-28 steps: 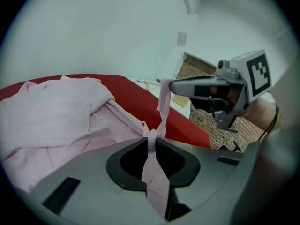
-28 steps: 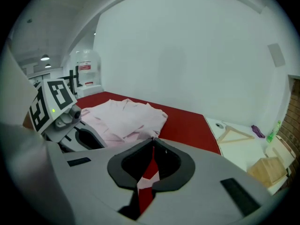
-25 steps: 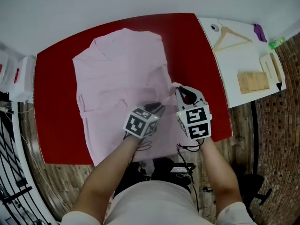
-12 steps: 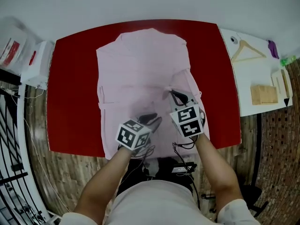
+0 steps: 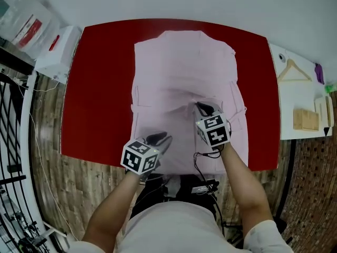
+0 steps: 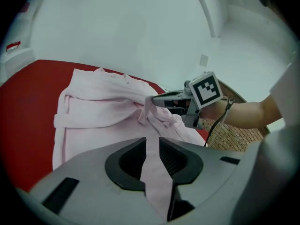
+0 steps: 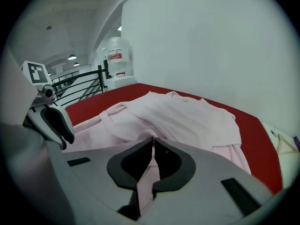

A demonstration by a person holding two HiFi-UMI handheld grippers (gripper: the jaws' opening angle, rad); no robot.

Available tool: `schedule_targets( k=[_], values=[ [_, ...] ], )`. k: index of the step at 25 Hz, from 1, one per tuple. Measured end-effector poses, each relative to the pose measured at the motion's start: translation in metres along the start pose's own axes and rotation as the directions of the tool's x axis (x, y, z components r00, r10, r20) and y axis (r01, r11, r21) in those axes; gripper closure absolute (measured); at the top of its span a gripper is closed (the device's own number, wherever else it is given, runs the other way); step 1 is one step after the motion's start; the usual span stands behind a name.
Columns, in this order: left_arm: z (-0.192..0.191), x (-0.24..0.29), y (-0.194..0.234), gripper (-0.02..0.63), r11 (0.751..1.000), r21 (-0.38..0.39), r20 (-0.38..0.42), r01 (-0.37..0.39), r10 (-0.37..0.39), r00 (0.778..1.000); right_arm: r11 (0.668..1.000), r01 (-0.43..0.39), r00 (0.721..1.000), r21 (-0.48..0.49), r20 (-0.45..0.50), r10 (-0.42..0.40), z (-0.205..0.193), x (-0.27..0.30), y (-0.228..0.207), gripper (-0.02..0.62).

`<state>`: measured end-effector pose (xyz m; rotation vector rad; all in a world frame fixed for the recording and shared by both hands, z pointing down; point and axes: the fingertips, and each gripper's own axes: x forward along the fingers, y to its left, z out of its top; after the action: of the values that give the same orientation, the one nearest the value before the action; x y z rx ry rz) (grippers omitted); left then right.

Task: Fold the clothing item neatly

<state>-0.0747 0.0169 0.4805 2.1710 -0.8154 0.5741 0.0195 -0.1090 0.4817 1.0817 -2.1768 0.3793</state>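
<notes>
Left gripper (image 5: 158, 139) just opened, shirt (image 5: 181, 67) loose between jaws | right gripper (image 5: 203, 107) clamps shirt

Your right gripper (image 7: 153, 141) has its 2 jaws closed on a small pinch of the pink shirt (image 7: 187, 114), which stands up in a little peak at the tips. The rest of the shirt lies spread on the red table (image 7: 257, 134). Beyond the table's far left end stand a water bottle (image 7: 115, 55) and a black railing (image 7: 79, 86), beside a white wall (image 7: 197, 46).
</notes>
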Motion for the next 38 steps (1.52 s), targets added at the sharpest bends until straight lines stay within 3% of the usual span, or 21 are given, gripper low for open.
schedule_targets(
  k=[12,15,20,33,38],
  values=[
    [-0.024,-0.043,0.039,0.523,0.999,-0.029,0.020,-0.039,0.040,0.999,1.000,0.011,0.995,-0.024,-0.097,-0.013,-0.025,0.035,0.032,0.565],
    [-0.026,-0.051,0.045,0.523,0.999,-0.031,0.030,-0.033,0.034,0.999,0.999,0.040,0.995,-0.036,-0.086,-0.043,-0.018,0.028,0.030,0.499],
    [-0.031,-0.058,0.048,0.522,1.000,-0.024,0.048,-0.007,0.008,0.999,0.995,0.079,0.994,-0.063,-0.077,-0.083,-0.010,0.015,0.034,0.485],
    [-0.035,-0.090,0.049,0.523,0.989,0.129,0.109,0.069,-0.083,0.991,0.981,0.184,0.979,-0.060,-0.078,-0.188,-0.013,-0.020,0.060,0.483],
    [-0.040,-0.105,0.046,0.577,0.987,0.137,0.150,0.083,-0.104,0.983,0.980,0.200,0.976,-0.014,-0.090,-0.200,-0.031,-0.041,0.067,0.483]
  ],
)
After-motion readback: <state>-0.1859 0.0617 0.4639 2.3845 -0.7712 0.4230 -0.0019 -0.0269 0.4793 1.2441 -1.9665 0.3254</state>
